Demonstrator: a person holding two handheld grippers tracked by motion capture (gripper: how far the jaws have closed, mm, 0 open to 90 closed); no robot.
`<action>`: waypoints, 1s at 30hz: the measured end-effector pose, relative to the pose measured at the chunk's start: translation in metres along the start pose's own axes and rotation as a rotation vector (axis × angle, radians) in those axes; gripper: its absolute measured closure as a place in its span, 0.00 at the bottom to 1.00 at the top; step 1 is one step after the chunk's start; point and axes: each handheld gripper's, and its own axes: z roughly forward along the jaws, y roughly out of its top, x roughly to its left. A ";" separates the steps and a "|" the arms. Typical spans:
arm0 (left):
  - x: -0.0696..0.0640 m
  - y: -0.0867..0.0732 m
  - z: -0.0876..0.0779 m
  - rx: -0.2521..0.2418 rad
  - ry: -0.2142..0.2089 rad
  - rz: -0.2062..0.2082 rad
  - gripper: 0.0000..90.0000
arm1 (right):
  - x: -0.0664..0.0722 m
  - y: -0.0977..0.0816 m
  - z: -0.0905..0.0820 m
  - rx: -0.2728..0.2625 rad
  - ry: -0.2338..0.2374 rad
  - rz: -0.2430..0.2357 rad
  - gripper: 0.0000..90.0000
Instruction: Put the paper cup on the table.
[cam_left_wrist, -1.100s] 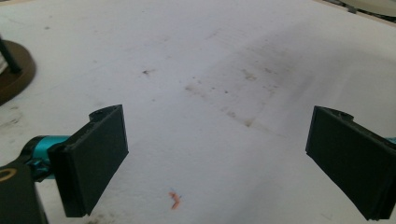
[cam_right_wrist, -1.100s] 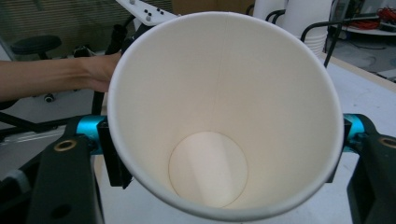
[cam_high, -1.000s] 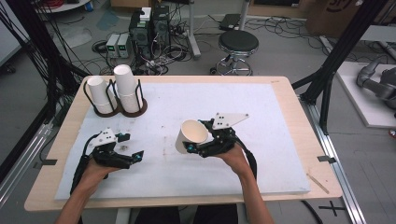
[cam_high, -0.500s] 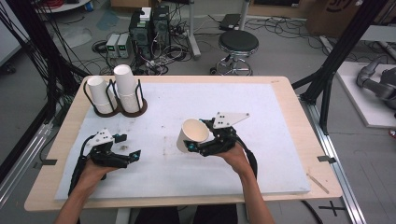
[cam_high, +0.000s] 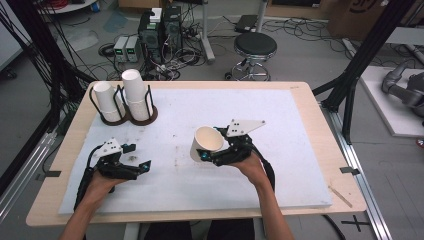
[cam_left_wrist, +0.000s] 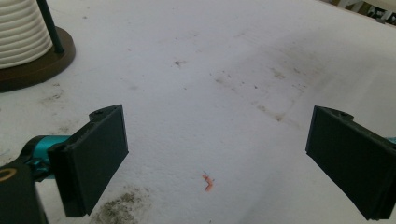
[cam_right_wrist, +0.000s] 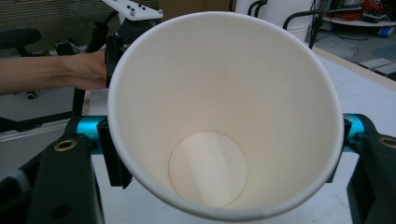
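The right claw (cam_high: 204, 155) is clenched on a white paper cup (cam_high: 206, 143), held above the white mat (cam_high: 300, 150) near the middle of the table (cam_high: 310, 105), slightly toward the near edge. In the high view the cup is tilted, its open mouth facing up and toward the right claw's hand (cam_high: 250, 162). The right gripper view looks straight into the cup (cam_right_wrist: 224, 116): the round bottom is visible inside, and a black jaw presses against the wall on each side. That view also shows the other hand (cam_right_wrist: 88, 70) farther off.

The left claw (cam_high: 141, 166) is released, resting low over the mat near the near left corner of the table. The left gripper view shows its jaws standing wide apart with nothing between them, a small red scrap (cam_left_wrist: 208, 182) on the stained mat (cam_left_wrist: 224, 70), and the brown base of the cup holder (cam_left_wrist: 37, 65).

The high view shows that holder (cam_high: 124, 107) at the far left corner, carrying two stacks of white cups (cam_high: 135, 92).
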 end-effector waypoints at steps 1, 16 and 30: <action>0.000 0.000 0.000 -0.006 -0.003 -0.011 0.06 | 0.000 0.000 0.001 0.002 -0.007 0.000 0.30; 0.002 -0.003 0.000 -0.023 0.011 -0.009 0.06 | -0.003 -0.004 0.017 0.089 -0.101 -0.003 0.30; 0.001 -0.005 -0.001 -0.043 0.013 -0.004 0.06 | -0.005 -0.011 0.039 0.215 -0.192 -0.022 0.30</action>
